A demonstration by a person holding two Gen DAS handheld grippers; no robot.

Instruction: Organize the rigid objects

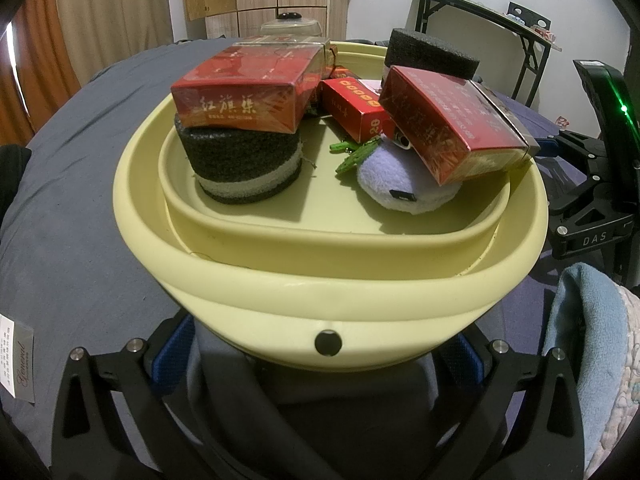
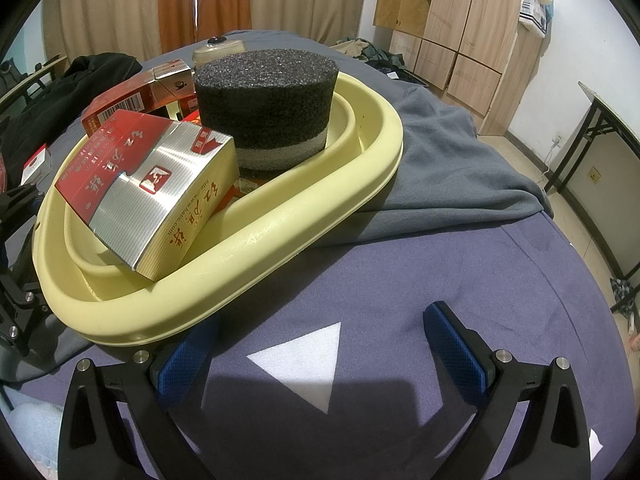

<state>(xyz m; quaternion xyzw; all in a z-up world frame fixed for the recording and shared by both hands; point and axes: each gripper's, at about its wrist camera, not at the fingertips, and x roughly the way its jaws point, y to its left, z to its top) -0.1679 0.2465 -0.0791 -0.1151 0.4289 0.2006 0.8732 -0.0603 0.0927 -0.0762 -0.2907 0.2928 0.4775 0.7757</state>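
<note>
A pale yellow basin (image 1: 328, 300) sits on a bed and holds several things. A red carton (image 1: 244, 88) lies on a black foam cylinder (image 1: 244, 168). A second red carton (image 1: 452, 120) leans on a lilac plush toy (image 1: 396, 180). A small red box (image 1: 356, 106) and another black foam cylinder (image 1: 428, 54) lie behind. My left gripper (image 1: 320, 344) is open, its fingers spread under the basin's near rim. My right gripper (image 2: 320, 344) is open and empty beside the basin (image 2: 256, 236), where the silver-ended carton (image 2: 152, 192) and foam cylinder (image 2: 268, 104) show.
A grey-blue blanket (image 2: 452, 176) and purple sheet (image 2: 400, 272) cover the bed. A black folding table (image 1: 480, 12) stands at the back right. A wooden wardrobe (image 2: 452, 20) lines the wall. Dark clothes (image 2: 60, 92) and small boxes (image 2: 36, 164) lie left of the basin.
</note>
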